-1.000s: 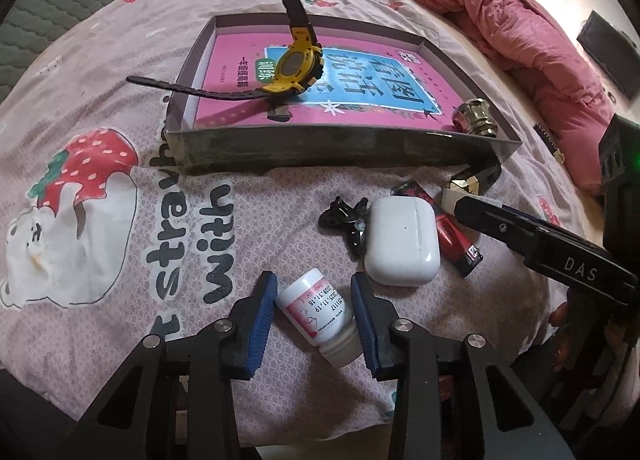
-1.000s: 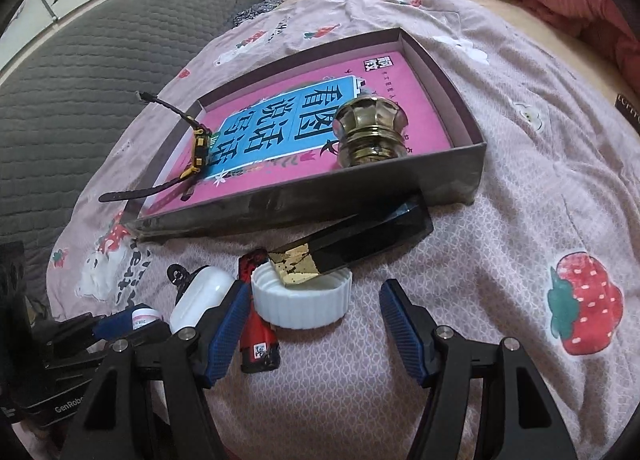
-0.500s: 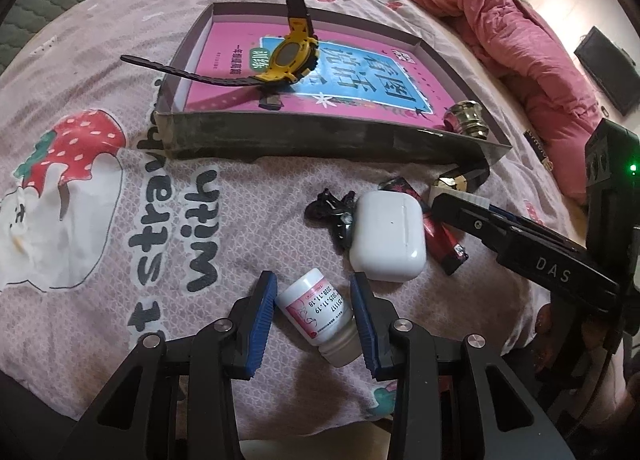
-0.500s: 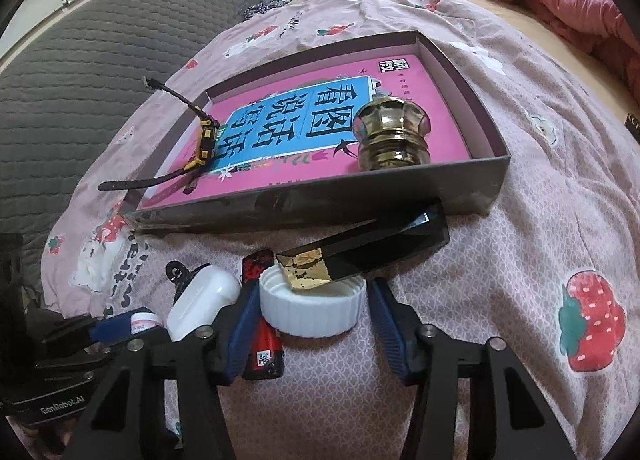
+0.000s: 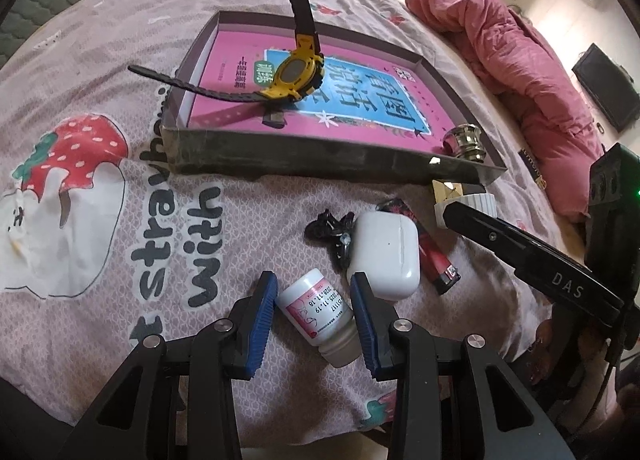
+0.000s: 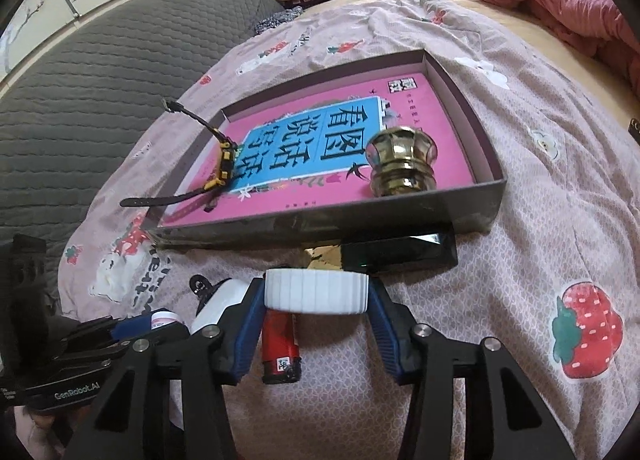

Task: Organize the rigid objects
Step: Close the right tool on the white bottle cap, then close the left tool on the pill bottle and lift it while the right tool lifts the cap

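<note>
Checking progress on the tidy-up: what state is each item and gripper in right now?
left gripper: shut on uncapped pill bottle
right gripper: shut on white cap, lifted
yellow watch: in tray
brass knob: in tray, upright
earbud case: closed, on bed
red lighter: on bed

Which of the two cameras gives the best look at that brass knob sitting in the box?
The right wrist view. There the brass knob stands large and near the middle, its faceted top and ringed base clear, in the near corner of the box. In the left wrist view the knob is small, off to the right, partly hidden behind the box wall.
</note>
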Demonstrator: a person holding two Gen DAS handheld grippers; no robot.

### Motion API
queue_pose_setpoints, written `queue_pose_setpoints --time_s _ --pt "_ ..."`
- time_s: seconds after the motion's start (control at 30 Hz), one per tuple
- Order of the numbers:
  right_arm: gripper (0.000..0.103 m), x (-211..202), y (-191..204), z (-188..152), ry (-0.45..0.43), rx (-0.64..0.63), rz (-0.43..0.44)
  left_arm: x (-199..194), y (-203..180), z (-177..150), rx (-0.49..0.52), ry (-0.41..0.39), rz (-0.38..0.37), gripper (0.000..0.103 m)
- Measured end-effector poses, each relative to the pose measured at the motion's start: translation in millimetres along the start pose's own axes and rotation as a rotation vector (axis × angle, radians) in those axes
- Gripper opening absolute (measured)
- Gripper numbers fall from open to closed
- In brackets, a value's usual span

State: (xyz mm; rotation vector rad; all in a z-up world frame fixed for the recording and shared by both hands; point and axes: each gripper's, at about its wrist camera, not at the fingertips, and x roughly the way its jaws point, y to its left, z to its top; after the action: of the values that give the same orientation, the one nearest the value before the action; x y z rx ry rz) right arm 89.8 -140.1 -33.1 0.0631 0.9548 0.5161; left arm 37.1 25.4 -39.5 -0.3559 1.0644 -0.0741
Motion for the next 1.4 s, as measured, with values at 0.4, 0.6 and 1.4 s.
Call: queue_pose_setpoints --time_s 0.4,0.6,1.4 --pt "0.05 -20 -5 9 -0.075 0.027 0.01 -7 4 6 -0.006 -0.035 -0.003 0.039" --pt "0.05 -24 -9 12 -0.089 0.04 0.007 -13 8 9 -0.018 -0.06 -0.006 0.039" --pt "0.05 -22 -6 11 -0.093 0.024 0.007 -3 19 9 -0.119 -0.007 -0.046 0.031"
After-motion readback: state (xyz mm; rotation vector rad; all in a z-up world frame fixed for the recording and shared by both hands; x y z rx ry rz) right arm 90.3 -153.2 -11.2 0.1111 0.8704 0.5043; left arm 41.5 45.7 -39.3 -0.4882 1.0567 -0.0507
